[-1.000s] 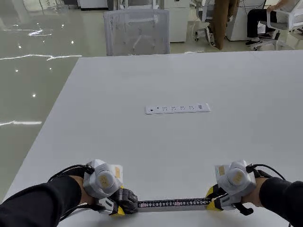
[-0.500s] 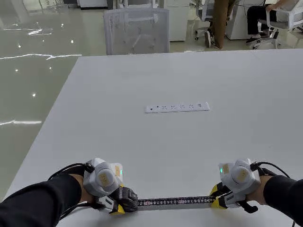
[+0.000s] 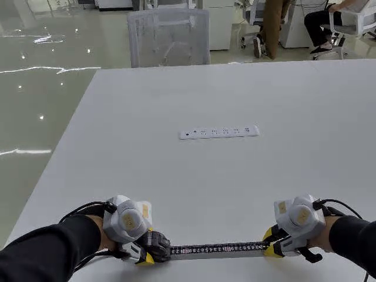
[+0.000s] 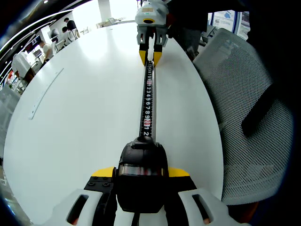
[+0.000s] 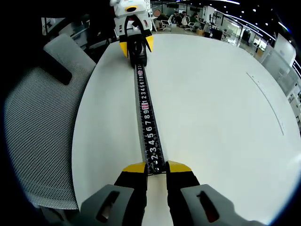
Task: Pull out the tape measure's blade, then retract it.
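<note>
White table (image 3: 247, 88) beneath tape (image 3: 217, 251), glossy floor (image 3: 35, 76)

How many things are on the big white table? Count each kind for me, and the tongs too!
Black tape measure with its numbered blade pulled out: 1
Flat white power strip: 1
Grey tongs with yellow tips: 2 (left tongs clamp the tape's case, right tongs pinch the blade's end)
Total: 4
</note>
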The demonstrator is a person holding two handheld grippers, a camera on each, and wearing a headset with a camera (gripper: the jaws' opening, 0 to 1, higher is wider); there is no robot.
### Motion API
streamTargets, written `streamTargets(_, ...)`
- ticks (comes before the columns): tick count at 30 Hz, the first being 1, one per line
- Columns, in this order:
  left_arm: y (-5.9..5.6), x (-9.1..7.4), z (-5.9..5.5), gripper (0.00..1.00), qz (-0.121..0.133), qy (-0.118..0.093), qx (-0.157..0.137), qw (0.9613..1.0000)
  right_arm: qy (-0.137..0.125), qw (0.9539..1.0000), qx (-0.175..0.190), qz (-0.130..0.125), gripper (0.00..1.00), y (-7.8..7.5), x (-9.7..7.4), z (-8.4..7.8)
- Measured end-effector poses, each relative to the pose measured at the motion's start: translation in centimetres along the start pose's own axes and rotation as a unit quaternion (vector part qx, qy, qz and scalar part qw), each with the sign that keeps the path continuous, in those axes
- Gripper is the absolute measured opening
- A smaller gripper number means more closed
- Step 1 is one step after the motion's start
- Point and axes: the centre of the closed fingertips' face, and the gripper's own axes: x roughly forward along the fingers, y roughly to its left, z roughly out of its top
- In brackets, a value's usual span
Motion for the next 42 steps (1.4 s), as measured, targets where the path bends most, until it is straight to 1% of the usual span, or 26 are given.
streamTargets(17, 0.02, 0.03, -0.05, 0.35, 0.001, 0.000, -0.001, 1.0000, 0.001, 1.0000, 0.002, -0.002, 0.11, -0.05, -0.11, -0.19)
streamTargets(26, 0.00, 0.02, 0.02, 0.35, -0.001, -0.005, -0.003, 1.0000, -0.002, 1.0000, 0.006, -0.001, 0.11, -0.03, -0.11, -0.18)
streamTargets(32, -0.01, 0.02, 0.00, 0.35, -0.001, -0.004, -0.002, 1.0000, 0.004, 1.0000, 0.003, -0.007, 0.12, 0.00, -0.05, -0.17)
streamTargets(33, 0.08, 0.06, 0.04, 0.35, -0.004, -0.005, -0.004, 1.0000, 0.004, 1.0000, 0.004, -0.007, 0.12, -0.04, -0.05, -0.18)
streamTargets(34, 0.13, 0.07, 0.08, 0.35, -0.006, -0.005, -0.014, 0.9999, 0.004, 1.0000, 0.006, -0.007, 0.12, -0.07, -0.06, -0.18)
streamTargets(35, 0.18, -0.05, 0.25, 0.36, -0.012, -0.011, -0.020, 0.9997, 0.000, 0.9998, 0.020, -0.006, 0.12, -0.11, -0.04, -0.16)
streamTargets(36, -0.03, -0.13, 0.37, 0.36, -0.021, -0.015, -0.034, 0.9991, -0.002, 0.9995, 0.029, -0.006, 0.12, -0.13, -0.03, -0.12)
streamTargets(37, 0.01, -0.17, 0.53, 0.37, -0.023, -0.019, -0.039, 0.9988, -0.002, 0.9995, 0.030, -0.007, 0.13, -0.13, -0.03, -0.09)
streamTargets(40, 0.01, -0.19, 0.49, 0.37, -0.023, -0.017, -0.033, 0.9991, 0.004, 0.9998, 0.020, -0.006, 0.13, -0.07, -0.01, -0.09)
streamTargets(42, 0.08, -0.28, 0.50, 0.37, -0.022, -0.022, -0.043, 0.9986, 0.010, 0.9998, 0.017, -0.002, 0.13, -0.08, 0.02, -0.01)
